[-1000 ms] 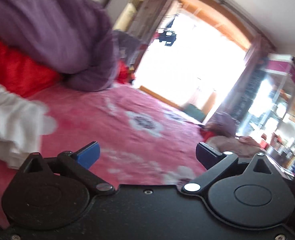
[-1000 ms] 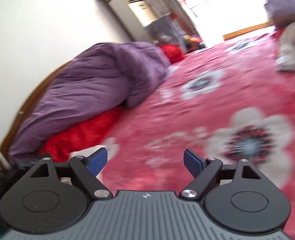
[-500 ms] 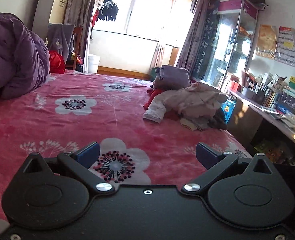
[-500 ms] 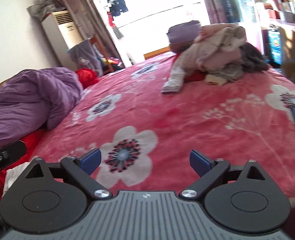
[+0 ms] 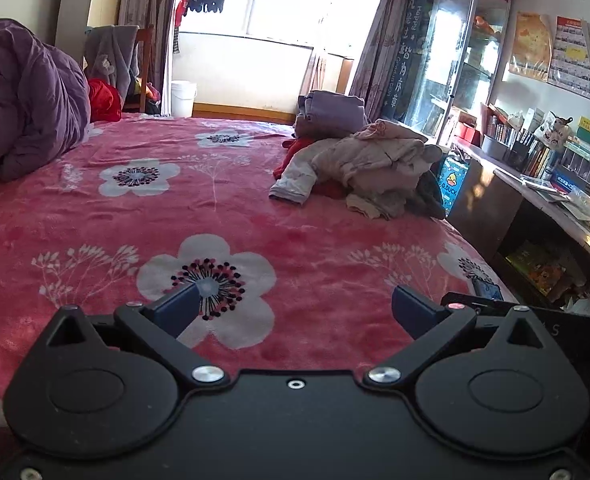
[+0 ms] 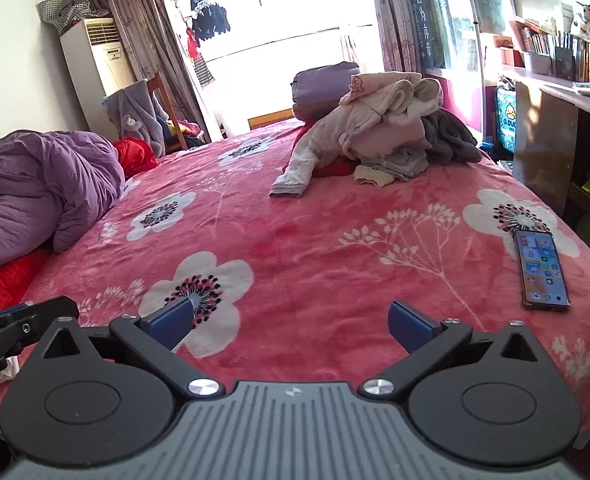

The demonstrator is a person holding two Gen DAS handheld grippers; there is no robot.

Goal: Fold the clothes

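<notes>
I hold both the left gripper [image 5: 293, 300] and the right gripper [image 6: 289, 314] with fingers spread apart and nothing between them, low over the pink bedspread [image 5: 215, 208]. The heap of clothes [image 5: 367, 168] sits rumpled at about 1 o'clock, well apart from me, beside a folded purple stack [image 5: 331, 110]. I judge that heap remains to fold; what is done I cannot tell.

Both views face the clothes pile [image 5: 371, 168] (low, side by side)
</notes>
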